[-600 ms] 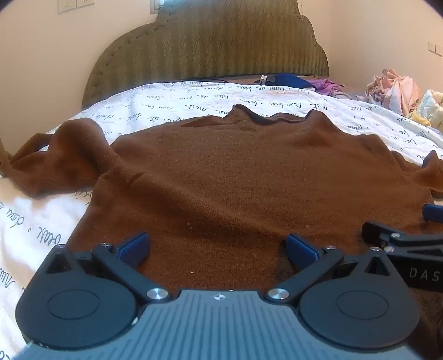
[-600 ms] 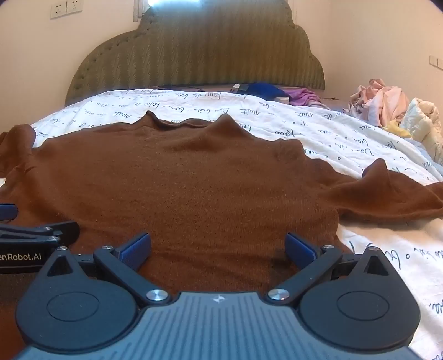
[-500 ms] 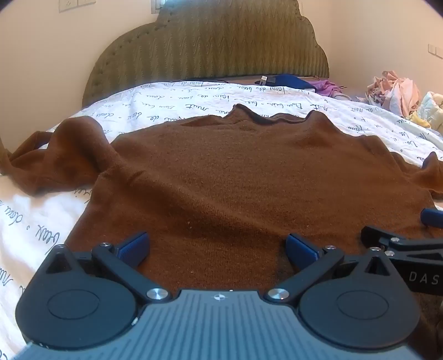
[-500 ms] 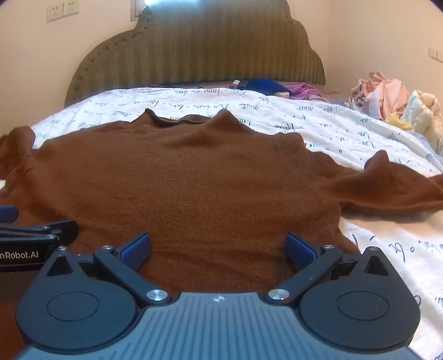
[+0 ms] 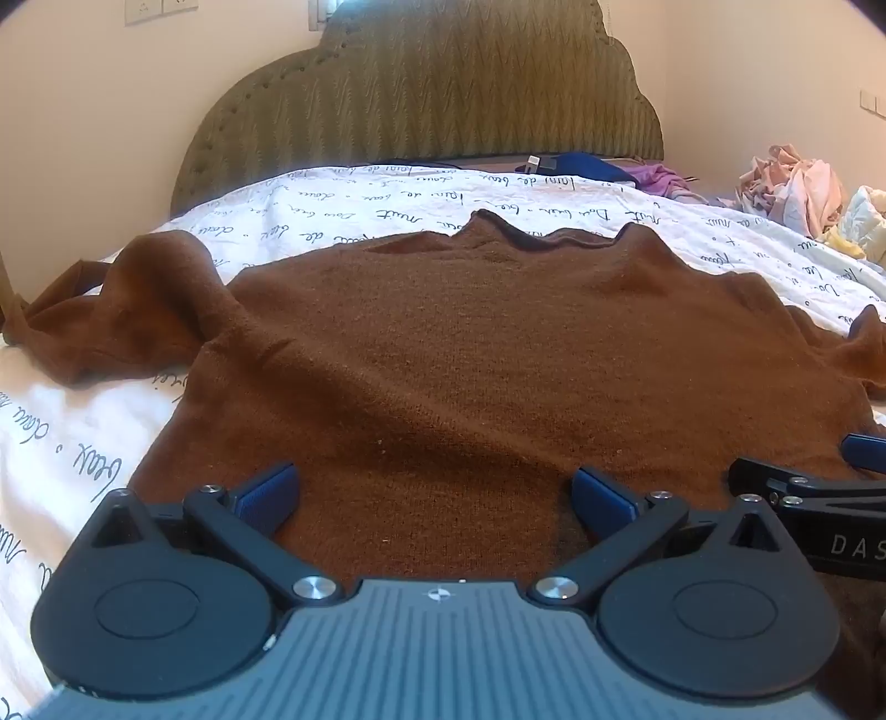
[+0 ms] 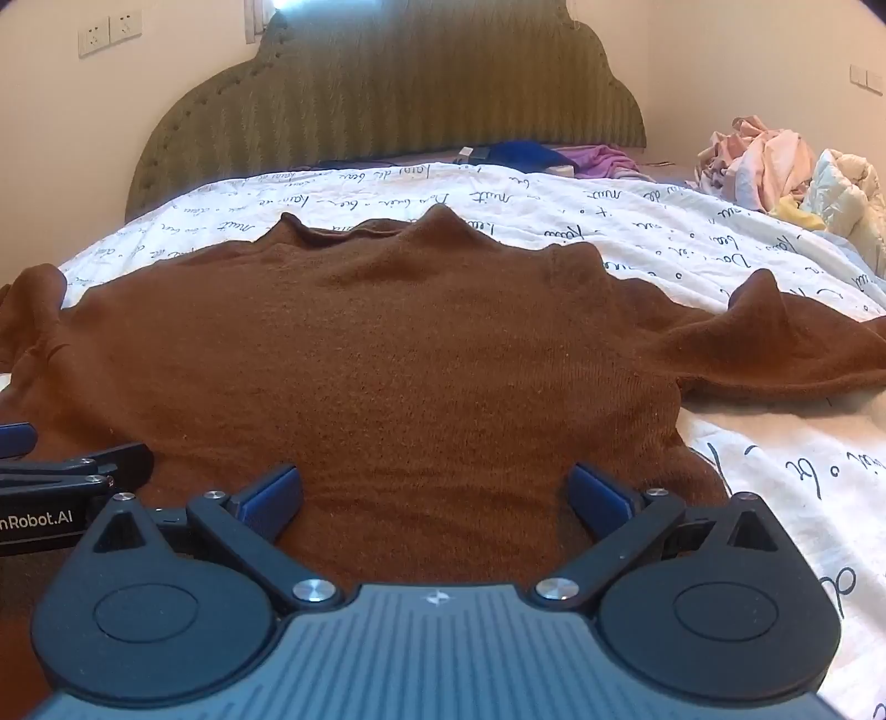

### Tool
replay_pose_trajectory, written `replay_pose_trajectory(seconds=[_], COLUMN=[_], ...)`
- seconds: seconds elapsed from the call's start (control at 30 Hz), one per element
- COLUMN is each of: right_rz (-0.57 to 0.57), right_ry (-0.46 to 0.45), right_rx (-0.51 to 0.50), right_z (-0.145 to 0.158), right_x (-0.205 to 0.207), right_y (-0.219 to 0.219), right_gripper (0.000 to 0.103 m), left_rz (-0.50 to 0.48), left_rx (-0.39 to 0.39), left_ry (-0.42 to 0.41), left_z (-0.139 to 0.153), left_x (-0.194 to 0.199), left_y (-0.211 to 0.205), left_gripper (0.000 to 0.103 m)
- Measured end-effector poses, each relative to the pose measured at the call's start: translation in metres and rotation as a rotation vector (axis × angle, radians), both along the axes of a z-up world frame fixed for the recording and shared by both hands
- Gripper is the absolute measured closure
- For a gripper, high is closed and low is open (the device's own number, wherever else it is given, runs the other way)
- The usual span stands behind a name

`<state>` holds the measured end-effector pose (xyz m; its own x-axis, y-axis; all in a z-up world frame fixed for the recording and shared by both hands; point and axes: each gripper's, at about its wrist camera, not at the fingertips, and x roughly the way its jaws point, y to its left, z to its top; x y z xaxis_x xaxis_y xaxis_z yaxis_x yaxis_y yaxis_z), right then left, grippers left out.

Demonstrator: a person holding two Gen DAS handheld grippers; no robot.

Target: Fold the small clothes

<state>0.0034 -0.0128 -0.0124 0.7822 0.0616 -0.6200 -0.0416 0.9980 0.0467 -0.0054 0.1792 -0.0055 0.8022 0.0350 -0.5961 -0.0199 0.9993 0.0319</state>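
Currently: brown sweater [image 5: 470, 365] flat on bed [image 5: 66, 443]; left gripper [image 5: 434, 493], right gripper [image 6: 437, 493] wide open, empty, at hem; next, pinch hem.

Green headboard [image 5: 443, 94], script-printed bedspread [image 6: 637, 221], wall sockets [image 6: 109, 32].

My right gripper [image 6: 437, 495] hovers at the brown sweater's [image 6: 387, 354] hem, jaws spread wide. The sweater lies flat on the bed [image 6: 664, 232]; the left gripper [image 6: 66, 471] sits beside me.
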Motion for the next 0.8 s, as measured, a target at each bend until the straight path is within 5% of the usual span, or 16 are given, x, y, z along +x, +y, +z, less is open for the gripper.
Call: replay_pose_trajectory(seconds=[0.8], right_rz=[0.002], right_ry=[0.013], right_rx=[-0.019], right_z=[-0.0033], right_x=[0.0038], right_y=[0.0030], right_gripper=[0.000], left_rz=[0.002], left_rx=[-0.004], left_ry=[0.004], left_z=[-0.0010], left_x=[0.0007], left_y=[-0.0002], left_gripper=[0.000])
